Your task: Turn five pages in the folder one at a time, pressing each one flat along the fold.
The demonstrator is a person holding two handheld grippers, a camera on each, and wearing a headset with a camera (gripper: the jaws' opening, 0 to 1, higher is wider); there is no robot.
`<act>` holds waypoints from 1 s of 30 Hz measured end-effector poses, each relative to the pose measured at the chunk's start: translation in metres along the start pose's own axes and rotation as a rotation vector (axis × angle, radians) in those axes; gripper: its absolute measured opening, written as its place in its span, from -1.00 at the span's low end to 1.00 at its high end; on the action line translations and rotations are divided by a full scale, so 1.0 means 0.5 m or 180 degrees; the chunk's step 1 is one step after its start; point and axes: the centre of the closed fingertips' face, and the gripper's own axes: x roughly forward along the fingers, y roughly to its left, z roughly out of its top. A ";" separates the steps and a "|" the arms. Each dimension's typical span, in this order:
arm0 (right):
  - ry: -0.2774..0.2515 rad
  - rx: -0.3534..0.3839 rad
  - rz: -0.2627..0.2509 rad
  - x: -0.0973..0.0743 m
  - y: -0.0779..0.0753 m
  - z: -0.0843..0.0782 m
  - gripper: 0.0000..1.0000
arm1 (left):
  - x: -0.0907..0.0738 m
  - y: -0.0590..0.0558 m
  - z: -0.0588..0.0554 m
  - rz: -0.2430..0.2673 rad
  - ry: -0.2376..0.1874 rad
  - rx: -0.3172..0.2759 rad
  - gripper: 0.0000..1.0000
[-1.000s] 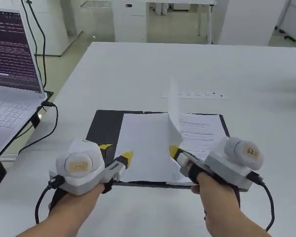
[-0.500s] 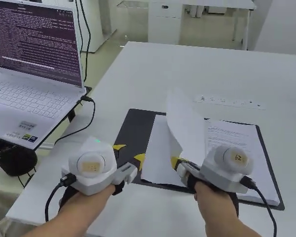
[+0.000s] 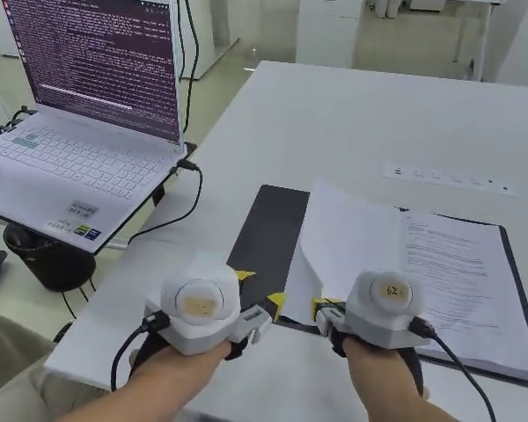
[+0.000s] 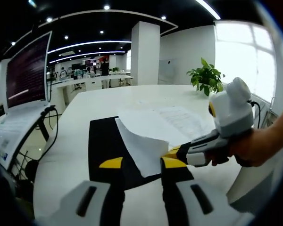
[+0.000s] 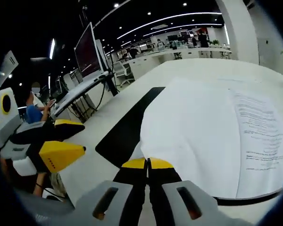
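Lower middle of the head view, folder: my folder [image 3: 266,230] lies open on the white table [image 3: 352,105]. Its black inside cover is bare at frame left, and a printed sheet [image 3: 462,272] lies flat at frame right.
Page in hand: one page [image 3: 356,236] stands curled above the fold and leans toward frame left, blank side facing me. Its lower corner runs down to the right gripper.
Right gripper: the right gripper [image 5: 147,164] has its jaws pressed together on that lower corner, at the folder's near edge.
Left gripper: the left gripper [image 4: 141,163] is spread and holds nothing. It hovers over the black cover, just beside the page's hanging edge.
Handling: I judge the page light, thin and floppy, since it bows under its own weight. It could crease or tear at the binding if I pulled hard, and it could slip from a shallow pinch.
Where to hold: I'd take the near edge a little in from the corner tip and carry it over in an arc. Then I'd press along the fold with the jaw flats.
Frame upper left: the laptop [image 3: 79,132] sits well apart from the work.
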 end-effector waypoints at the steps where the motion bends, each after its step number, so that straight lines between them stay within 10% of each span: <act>1: 0.0029 -0.0010 0.0015 0.005 0.001 -0.006 -1.00 | 0.003 0.000 -0.003 -0.0011 0.0018 0.0015 -0.42; 23: -0.0117 -0.0198 0.0344 -0.023 0.014 -0.029 -0.78 | 0.074 -0.024 -0.029 -0.0134 0.0230 0.0103 -0.45; 30: -0.0343 -0.0181 0.0158 -0.071 -0.069 -0.004 -0.96 | 0.131 -0.053 -0.056 -0.0197 0.0369 0.0122 -0.47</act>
